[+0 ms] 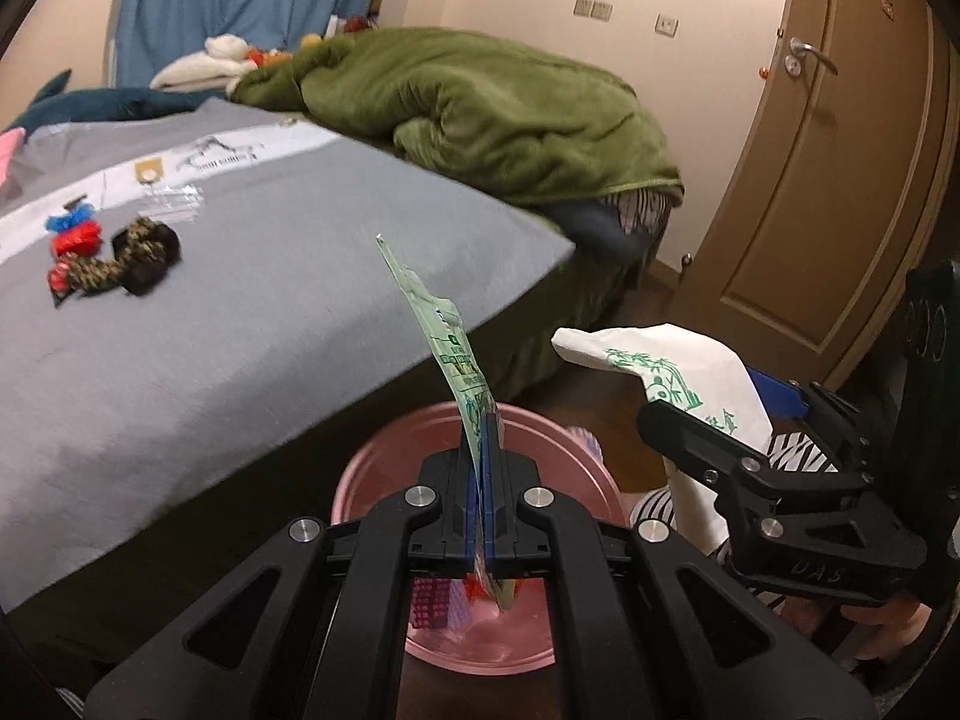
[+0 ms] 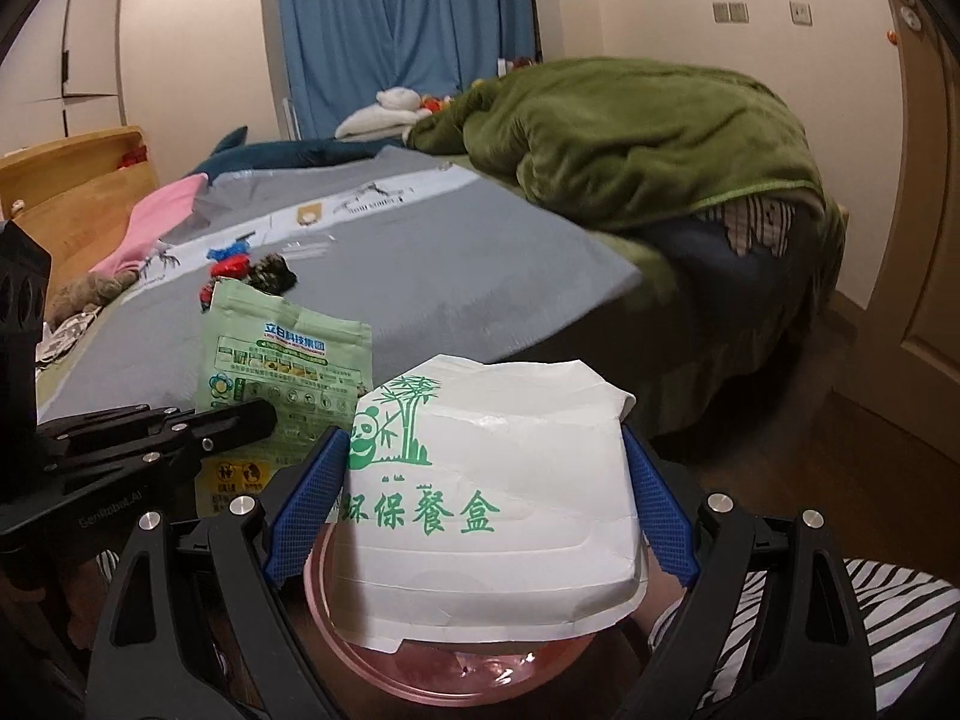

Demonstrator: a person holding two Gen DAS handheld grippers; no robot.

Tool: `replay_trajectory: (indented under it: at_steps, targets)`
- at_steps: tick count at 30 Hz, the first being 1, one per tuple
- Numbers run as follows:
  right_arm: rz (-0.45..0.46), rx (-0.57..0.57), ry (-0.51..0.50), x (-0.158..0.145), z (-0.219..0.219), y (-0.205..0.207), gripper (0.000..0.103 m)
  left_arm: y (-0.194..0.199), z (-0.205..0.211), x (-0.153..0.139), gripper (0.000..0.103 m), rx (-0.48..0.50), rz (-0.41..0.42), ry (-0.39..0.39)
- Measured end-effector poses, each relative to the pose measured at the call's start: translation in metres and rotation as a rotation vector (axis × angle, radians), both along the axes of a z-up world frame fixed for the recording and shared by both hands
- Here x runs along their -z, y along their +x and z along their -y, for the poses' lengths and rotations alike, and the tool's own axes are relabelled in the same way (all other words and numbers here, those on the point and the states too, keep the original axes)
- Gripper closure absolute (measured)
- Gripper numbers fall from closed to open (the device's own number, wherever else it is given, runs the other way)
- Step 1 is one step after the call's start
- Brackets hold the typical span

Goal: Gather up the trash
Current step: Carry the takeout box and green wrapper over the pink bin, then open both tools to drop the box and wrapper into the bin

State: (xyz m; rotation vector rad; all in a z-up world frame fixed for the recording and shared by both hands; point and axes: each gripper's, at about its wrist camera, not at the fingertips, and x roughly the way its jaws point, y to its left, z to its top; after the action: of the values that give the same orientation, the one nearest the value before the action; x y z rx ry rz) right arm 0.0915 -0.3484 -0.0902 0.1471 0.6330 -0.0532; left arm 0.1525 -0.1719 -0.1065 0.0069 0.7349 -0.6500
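Observation:
My left gripper (image 1: 483, 429) is shut on a flat green printed packet (image 1: 447, 339), which stands upright out of the pads above a pink bin (image 1: 360, 480). In the right wrist view the same green packet (image 2: 282, 354) shows beside the left gripper (image 2: 264, 414). My right gripper (image 2: 480, 438) stands wide, its blue pads (image 2: 657, 510) pressing both sides of a white paper meal box (image 2: 492, 498) with green panda print, held over the pink bin (image 2: 456, 684). The left wrist view shows the right gripper (image 1: 720, 408) with the white box (image 1: 660, 354) to the right of the bin. Some trash lies inside the bin.
A bed with a grey sheet (image 1: 240, 324) stands just behind the bin, a green blanket (image 1: 480, 114) heaped at its far end. Red, blue and camouflage items (image 1: 114, 258) and a clear wrapper (image 1: 171, 201) lie on the sheet. A brown door (image 1: 810, 180) is at right. Striped fabric (image 2: 870, 630) shows beside the bin.

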Motion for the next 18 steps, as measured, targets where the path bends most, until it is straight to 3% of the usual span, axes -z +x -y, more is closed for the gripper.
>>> replay_trajectory:
  at_steps: [16, 17, 18]
  targets:
    - [-0.168, 0.014, 0.082, 0.046, 0.014, 0.024, 0.014, 0.016, 0.017, 0.035, 0.102, 0.002, -0.085, 0.054]
    - [-0.174, 0.016, 0.077, 0.047, 0.014, 0.026, 0.013, 0.017, 0.016, 0.036, 0.098, -0.012, -0.09, 0.057]
    - [-0.185, 0.02, 0.075, 0.049, 0.013, 0.028, 0.012, 0.019, 0.015, 0.037, 0.082, -0.018, -0.095, 0.058]
